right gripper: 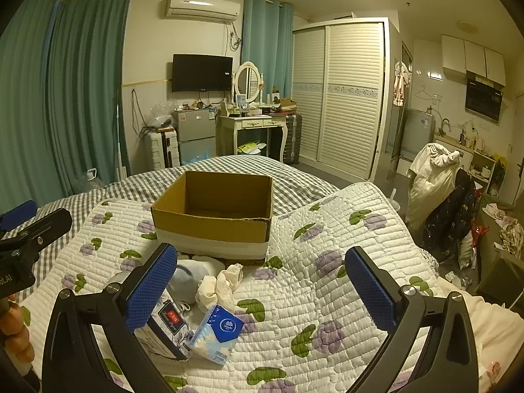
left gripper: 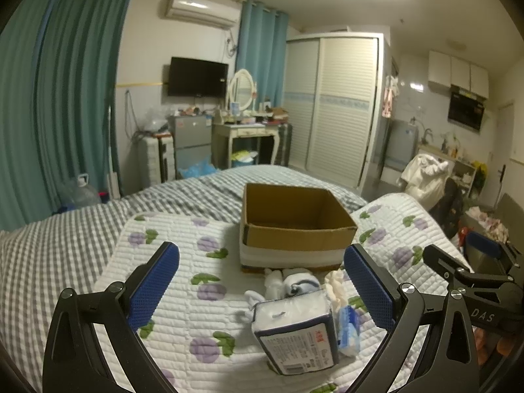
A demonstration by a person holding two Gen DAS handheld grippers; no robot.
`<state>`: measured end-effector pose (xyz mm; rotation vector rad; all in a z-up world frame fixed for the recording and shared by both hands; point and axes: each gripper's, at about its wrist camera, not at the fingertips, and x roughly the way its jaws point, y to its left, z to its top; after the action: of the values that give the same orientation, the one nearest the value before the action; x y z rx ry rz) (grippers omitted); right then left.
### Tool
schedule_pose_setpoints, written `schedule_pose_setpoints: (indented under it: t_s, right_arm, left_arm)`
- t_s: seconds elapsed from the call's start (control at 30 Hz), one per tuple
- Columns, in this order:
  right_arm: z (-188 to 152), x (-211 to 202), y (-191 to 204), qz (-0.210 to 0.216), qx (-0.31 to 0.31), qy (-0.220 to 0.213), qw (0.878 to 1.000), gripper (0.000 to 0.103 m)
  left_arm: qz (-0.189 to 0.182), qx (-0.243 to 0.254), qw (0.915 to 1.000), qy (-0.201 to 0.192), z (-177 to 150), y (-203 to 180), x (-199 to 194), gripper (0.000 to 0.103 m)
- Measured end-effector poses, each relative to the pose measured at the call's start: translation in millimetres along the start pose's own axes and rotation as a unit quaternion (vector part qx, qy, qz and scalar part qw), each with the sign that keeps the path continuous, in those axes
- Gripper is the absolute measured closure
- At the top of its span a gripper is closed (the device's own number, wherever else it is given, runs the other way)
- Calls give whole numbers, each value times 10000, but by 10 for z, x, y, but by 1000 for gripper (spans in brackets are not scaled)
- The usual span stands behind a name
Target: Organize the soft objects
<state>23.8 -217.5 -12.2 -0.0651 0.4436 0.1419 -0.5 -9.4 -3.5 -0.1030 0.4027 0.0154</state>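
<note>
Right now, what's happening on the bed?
A person holds two handheld grippers over a quilted floral mat on the bed. Both the left gripper and the right gripper are open and hold nothing. An empty cardboard box sits on the mat ahead of them. The soft items lie loose in front of it: a wrapped tissue pack, a small blue Vinda tissue packet, a crumpled cream cloth and a white-and-blue bundle. Nothing is in the box yet.
</note>
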Motion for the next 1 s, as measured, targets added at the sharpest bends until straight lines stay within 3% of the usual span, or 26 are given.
schedule_pose_setpoints:
  t_s: [1.0]
  right_arm:
    - [-15, 13, -9, 13, -16, 22, 10000, 0]
  left_arm:
    - [-4, -83, 10000, 48, 0, 7, -6, 1]
